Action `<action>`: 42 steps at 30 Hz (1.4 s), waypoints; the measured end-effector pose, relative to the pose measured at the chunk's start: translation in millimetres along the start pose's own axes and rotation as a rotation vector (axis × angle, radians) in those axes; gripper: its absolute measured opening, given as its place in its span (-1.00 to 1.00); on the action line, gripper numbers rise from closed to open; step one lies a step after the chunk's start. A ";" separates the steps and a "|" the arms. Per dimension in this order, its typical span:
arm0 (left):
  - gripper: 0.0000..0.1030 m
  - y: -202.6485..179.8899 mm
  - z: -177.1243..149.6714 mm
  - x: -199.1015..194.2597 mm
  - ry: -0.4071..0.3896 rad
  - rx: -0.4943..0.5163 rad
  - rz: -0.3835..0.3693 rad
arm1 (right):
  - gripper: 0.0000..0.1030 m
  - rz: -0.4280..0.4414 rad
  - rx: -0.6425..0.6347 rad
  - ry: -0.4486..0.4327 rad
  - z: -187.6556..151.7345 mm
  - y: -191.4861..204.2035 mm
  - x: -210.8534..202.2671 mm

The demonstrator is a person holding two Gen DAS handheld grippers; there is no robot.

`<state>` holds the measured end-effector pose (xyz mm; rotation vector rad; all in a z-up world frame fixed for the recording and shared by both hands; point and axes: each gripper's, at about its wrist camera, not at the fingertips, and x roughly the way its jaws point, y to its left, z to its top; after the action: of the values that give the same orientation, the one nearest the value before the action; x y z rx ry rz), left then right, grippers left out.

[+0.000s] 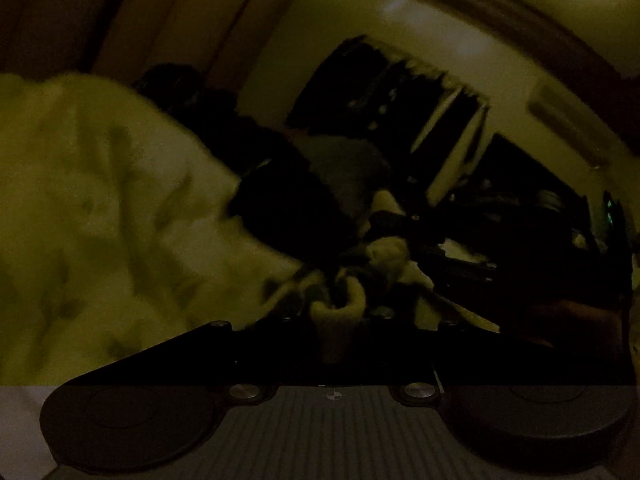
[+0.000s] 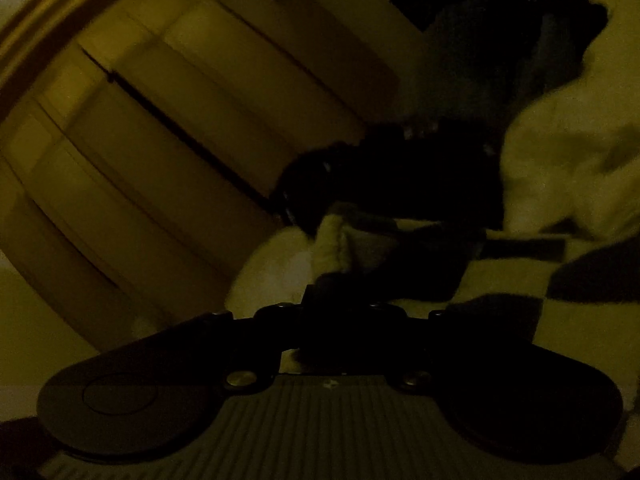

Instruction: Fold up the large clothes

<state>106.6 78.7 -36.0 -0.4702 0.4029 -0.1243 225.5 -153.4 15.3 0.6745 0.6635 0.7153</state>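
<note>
Under dim yellowish light, both views are dark and blurred. Seen from the left wrist, the left hand-held gripper [image 1: 336,312] has a bunched fold of pale, fleecy garment [image 1: 100,208] between its fingers, the cloth rising from the jaws and spreading in a wide rumpled sheet to the left of the frame. Whether the pads actually press on the fold cannot be made out in the gloom. Beyond it, the other hand-held tool shows only as a black shape. A dark open shelf [image 1: 400,120] with upright items stands against a light wall behind.

From the right wrist, the right hand-held gripper [image 2: 332,280] is nearly shut on an edge of the same garment [image 2: 568,152], a cream cloth with broad dark patches, which trails off to the right. Panelled cupboard doors [image 2: 180,120] fill the left of that view.
</note>
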 end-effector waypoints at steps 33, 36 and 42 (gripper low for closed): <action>1.00 17.4 -20.2 8.2 0.072 0.137 0.223 | 0.95 -0.077 -0.237 -0.025 -69.0 9.2 -62.9; 1.00 14.1 -19.0 1.9 0.071 0.136 0.210 | 0.95 -0.097 -0.233 -0.041 -72.6 3.8 -81.7; 1.00 18.8 -8.3 -13.2 0.055 0.081 0.147 | 0.96 -0.094 -0.141 -0.110 -72.9 -21.8 -124.3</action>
<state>91.6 94.7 -46.9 -0.3563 0.4833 -0.0108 108.2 -237.0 -6.9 0.5451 0.5350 0.6275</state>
